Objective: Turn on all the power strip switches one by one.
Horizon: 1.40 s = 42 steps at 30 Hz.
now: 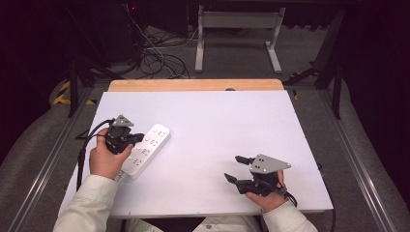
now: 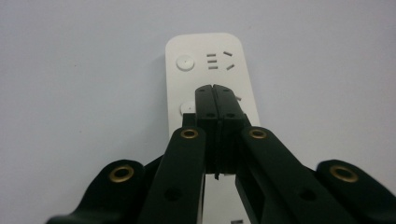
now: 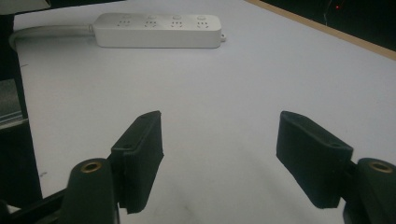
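Observation:
A white power strip (image 1: 151,141) lies slanted at the left of the white table (image 1: 217,121). My left gripper (image 1: 137,139) is shut with nothing between its pads, and a hand holds it over the strip's middle. In the left gripper view the closed tips (image 2: 215,89) hang beside a round button of the strip (image 2: 205,58); I cannot tell whether they touch it. My right gripper (image 1: 232,168) rests open near the front right, pointing left. In the right gripper view its gap (image 3: 219,122) holds nothing, and the strip (image 3: 159,30) lies far off with its cord going left.
A wooden strip (image 1: 196,85) borders the table's far edge. Behind it on the floor are tangled cables (image 1: 159,58) and a white desk frame (image 1: 237,34). Metal rails (image 1: 358,164) run along both sides of the table.

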### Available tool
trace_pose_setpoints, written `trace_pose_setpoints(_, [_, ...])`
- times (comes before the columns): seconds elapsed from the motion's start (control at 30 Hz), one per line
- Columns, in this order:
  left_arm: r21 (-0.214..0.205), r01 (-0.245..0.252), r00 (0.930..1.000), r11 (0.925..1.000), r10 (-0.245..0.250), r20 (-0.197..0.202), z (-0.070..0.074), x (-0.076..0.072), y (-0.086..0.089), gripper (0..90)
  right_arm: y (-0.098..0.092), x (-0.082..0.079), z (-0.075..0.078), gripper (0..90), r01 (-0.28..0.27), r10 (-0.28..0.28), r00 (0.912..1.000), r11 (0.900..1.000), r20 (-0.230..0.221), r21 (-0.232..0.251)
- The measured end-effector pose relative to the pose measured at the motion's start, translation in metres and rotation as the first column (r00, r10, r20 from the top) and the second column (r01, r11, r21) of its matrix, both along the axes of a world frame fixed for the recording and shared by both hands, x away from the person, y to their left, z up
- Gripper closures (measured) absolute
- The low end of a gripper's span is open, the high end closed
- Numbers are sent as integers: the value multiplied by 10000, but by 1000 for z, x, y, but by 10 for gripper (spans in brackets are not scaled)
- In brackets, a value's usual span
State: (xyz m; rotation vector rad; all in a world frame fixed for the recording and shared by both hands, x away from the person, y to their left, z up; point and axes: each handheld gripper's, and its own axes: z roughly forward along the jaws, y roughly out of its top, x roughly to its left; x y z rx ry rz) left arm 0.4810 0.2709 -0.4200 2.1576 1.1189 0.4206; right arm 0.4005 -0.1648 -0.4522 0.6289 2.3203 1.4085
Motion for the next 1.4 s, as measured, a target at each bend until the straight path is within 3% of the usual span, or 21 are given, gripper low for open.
trace_pose_setpoints(0.3, [-315, -145, 9991, 9994, 132, -411, -9, 20, -6, 900, 0, 1, -1, 322, -8, 8, 10000, 10000, -15, -19])
trace_pose_setpoints(0.6, [-247, -357, 9964, 9991, 337, -781, -21, 32, -9, 900, 0, 1, -1, 322, -5, 5, 10000, 10000, -44, -16])
trace_pose_setpoints(0.93, [171, -446, 9954, 9989, 459, -836, -26, 35, -10, 900, 0, 1, -1, 319, -5, 5, 10000, 10000, -81, -12])
trace_pose_setpoints(1.27, [146, -355, 9951, 9993, 367, -917, -26, 35, -10, 900, -1, 1, -1, 317, 46, -46, 10000, 10000, -87, -11])
trace_pose_setpoints(1.4, [-4, -302, 9925, 9995, 299, -1183, -26, 37, -8, 900, -1, 2, -1, 317, 96, -96, 9999, 10000, -111, -19])
